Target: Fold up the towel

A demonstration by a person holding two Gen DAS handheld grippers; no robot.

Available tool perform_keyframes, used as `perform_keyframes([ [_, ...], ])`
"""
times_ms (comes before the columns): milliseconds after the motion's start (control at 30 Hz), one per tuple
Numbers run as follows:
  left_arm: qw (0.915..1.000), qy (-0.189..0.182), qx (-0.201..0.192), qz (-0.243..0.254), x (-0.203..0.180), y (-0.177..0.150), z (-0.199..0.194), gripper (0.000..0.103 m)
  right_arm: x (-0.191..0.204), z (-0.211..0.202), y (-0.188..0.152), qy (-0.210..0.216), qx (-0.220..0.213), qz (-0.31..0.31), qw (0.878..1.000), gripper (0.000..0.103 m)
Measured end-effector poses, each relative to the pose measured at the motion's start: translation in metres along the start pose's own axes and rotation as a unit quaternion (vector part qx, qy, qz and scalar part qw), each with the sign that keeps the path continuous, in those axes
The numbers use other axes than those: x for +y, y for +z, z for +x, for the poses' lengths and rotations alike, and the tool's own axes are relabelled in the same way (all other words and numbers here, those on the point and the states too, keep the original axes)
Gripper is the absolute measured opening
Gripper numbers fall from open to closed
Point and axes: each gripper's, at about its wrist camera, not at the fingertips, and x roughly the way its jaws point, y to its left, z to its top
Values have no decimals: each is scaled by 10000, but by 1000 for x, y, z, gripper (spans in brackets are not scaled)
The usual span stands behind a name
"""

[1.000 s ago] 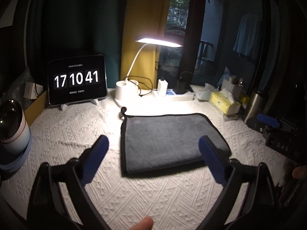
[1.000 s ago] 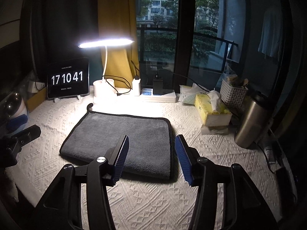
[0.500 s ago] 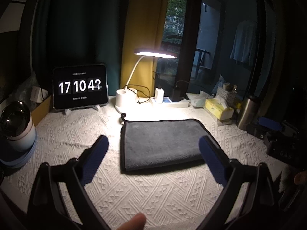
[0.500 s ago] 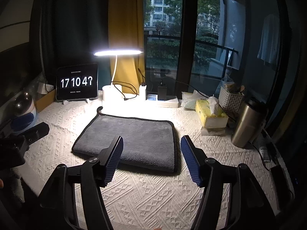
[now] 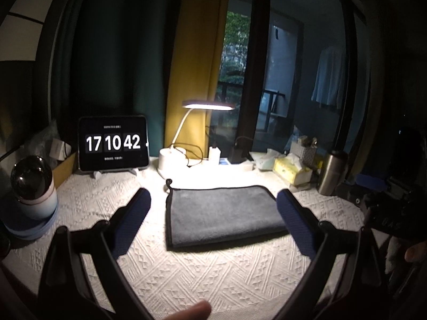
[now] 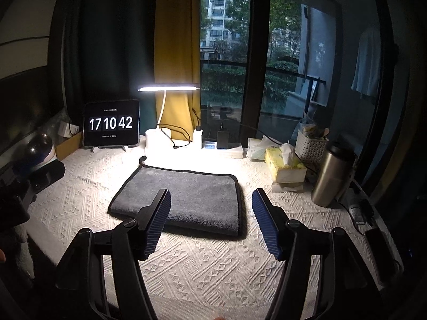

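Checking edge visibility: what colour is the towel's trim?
Black piping around the folded dark grey towel; clearest in the right wrist view.

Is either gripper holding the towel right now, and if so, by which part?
Nothing is held. The left gripper and right gripper are both open, above the folded grey towel.

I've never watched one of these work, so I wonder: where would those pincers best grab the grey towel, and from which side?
Probably at a near corner of the grey towel, coming in low from the front edge. It lies flat on the textured tablecloth, already folded, so only its black-trimmed rim offers anything to pinch. The right gripper hangs open near the right corner, the left gripper open too.
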Motion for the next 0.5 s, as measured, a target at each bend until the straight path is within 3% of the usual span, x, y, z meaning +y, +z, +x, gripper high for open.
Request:
perform_keyframes([
  [500,9976,132,-639,217,-8,2,-42,96,7,-35,-6,-17,-376,6,9993,67],
])
